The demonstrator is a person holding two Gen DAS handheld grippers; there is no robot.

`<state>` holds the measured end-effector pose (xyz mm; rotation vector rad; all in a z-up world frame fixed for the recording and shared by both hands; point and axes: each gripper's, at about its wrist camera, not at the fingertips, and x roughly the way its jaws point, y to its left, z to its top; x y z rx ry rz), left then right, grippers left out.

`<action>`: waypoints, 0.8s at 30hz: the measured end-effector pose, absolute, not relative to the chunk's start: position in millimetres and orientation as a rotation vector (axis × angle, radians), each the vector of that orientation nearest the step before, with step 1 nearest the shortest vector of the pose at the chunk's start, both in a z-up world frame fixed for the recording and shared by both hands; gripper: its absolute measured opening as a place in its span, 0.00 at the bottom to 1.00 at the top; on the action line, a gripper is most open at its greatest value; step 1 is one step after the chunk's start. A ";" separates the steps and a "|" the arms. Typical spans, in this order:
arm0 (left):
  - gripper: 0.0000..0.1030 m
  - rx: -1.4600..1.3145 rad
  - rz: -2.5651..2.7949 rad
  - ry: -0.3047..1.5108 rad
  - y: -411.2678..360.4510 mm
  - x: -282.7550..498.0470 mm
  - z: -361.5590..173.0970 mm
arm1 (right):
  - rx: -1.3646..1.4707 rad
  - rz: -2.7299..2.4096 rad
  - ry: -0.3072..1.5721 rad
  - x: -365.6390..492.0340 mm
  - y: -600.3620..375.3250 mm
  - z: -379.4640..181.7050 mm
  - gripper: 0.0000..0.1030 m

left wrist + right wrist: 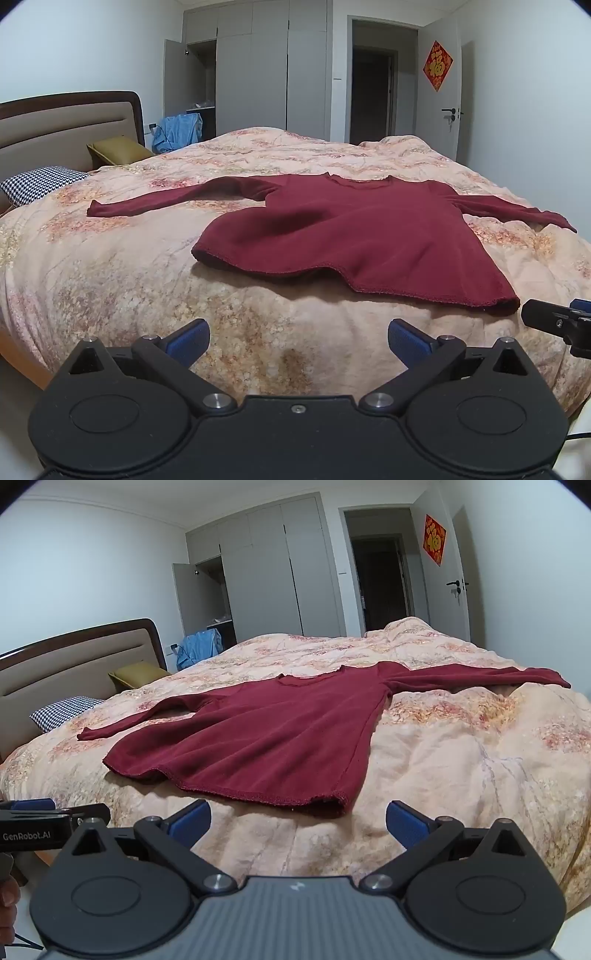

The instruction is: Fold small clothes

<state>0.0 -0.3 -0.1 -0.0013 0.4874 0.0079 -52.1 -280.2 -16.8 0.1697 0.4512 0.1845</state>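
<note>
In the left wrist view, the left gripper point(298, 341) gapes wide and empty; the maroon long-sleeved top point(354, 236) lies flat on the floral quilt point(110, 288) ahead, hem nearest, sleeves spread crosswise.

In the right wrist view, the right gripper point(298, 821) is equally wide and empty, with the hem's right corner point(338, 805) just ahead, likely nearer this hand.

The long-sleeved knit sweater point(354, 229) is dark red, on a quilted bedspread point(147, 280) of pale peach with pink and orange flowers. One pillow point(40, 181) has black-and-white houndstooth, the satin cushion point(118, 149) is olive-gold, and the gripper pads point(186, 341) are blue.
</note>
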 end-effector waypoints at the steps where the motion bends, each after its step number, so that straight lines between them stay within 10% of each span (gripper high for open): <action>1: 0.99 -0.002 0.009 0.488 -0.3 0.2 -0.1 | 0.169 0.184 0.449 -52.1 -280.3 -16.9 1.00; 24: 0.99 -0.002 0.015 0.499 2.5 1.2 -2.7 | 0.177 0.187 0.459 -52.3 -279.6 -18.1 1.00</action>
